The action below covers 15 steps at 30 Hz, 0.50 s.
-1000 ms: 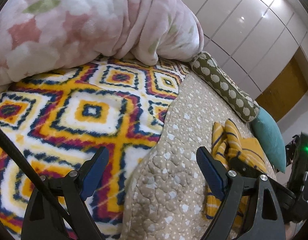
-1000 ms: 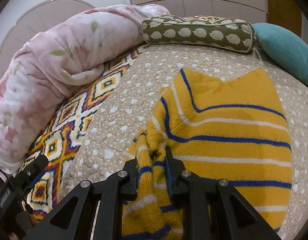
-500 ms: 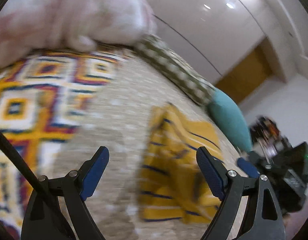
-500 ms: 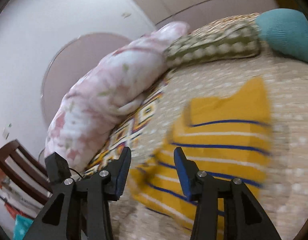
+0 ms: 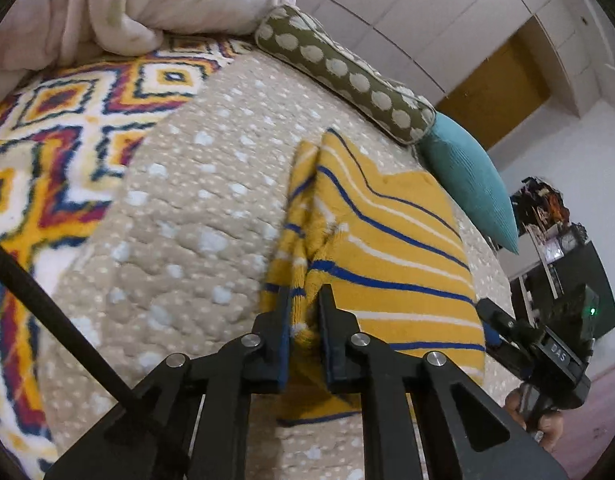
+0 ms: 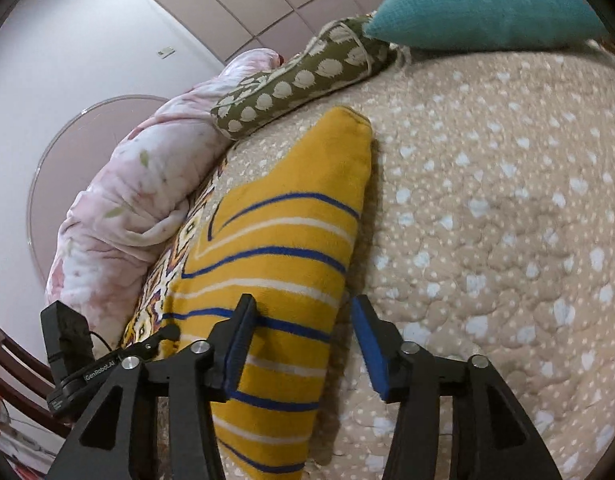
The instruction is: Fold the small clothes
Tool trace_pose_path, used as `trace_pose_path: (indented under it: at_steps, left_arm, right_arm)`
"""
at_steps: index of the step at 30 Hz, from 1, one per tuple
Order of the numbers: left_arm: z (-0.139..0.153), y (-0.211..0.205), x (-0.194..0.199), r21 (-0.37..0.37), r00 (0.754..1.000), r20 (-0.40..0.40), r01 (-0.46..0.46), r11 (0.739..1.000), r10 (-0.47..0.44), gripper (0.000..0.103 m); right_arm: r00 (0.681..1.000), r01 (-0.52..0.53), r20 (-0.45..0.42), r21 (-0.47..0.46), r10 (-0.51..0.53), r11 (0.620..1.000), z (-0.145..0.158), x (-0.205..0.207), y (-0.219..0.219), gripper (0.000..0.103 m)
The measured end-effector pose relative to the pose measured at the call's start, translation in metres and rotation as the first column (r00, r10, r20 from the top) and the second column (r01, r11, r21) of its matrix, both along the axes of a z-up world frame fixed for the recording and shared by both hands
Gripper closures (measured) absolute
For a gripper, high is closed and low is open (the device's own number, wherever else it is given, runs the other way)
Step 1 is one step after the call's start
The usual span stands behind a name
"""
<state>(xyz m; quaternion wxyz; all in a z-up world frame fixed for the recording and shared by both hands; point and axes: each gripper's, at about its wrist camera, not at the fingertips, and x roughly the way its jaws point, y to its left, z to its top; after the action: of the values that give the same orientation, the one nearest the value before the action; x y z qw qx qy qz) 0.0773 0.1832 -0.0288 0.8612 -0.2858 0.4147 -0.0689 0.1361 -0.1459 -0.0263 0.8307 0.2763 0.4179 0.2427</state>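
- Yellow knit with blue and white stripes, the small garment (image 5: 387, 256) lies on the dotted beige quilt (image 5: 195, 216) in the left wrist view, at about 3 o'clock from the patterned blanket (image 5: 67, 120). The left gripper (image 5: 304, 316), its jaws just closed, is clenched on a bunched ridge of fabric at the garment's 9 o'clock edge.
- Seen from the right wrist, the right gripper (image 6: 303, 344) is released, its jaws just opened and straddling the garment's (image 6: 283, 264) 3 o'clock edge. It looks soft, light and floppy; a pinch on a thick folded edge should hold best.
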Motion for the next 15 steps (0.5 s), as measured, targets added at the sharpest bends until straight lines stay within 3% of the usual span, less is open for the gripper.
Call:
trace_pose_path:
  at_steps: [4,8,10,13,15]
  left_arm:
    - [-0.005,-0.001,0.002,0.011,1.000,-0.011,0.008,1.000,-0.008,0.091]
    - [-0.005,-0.002,0.003,0.024,1.000,-0.009,0.010,1.000,-0.010,0.091]
    - [-0.006,-0.002,0.003,0.022,1.000,-0.012,0.008,1.000,-0.008,0.091]
    - [-0.005,-0.005,0.001,0.030,1.000,-0.021,0.015,0.999,-0.014,0.091]
    - [-0.005,-0.010,0.000,0.049,0.999,-0.032,0.029,0.998,-0.027,0.091]
  right_arm:
    - [0.999,-0.026,-0.017,0.094,0.028,0.995,-0.014,-0.007,0.001,0.032]
    - [0.995,-0.077,-0.050,0.226,0.090,0.971,-0.035,-0.022,0.012,0.028]
    - [0.995,-0.072,-0.047,0.239,0.085,0.968,-0.041,-0.031,0.017,0.030]
    - [0.990,-0.121,-0.044,0.173,0.130,0.977,-0.041,-0.038,0.027,0.062]
    - [0.987,-0.143,-0.053,0.176,0.154,0.974,-0.034,-0.036,0.020,0.071]
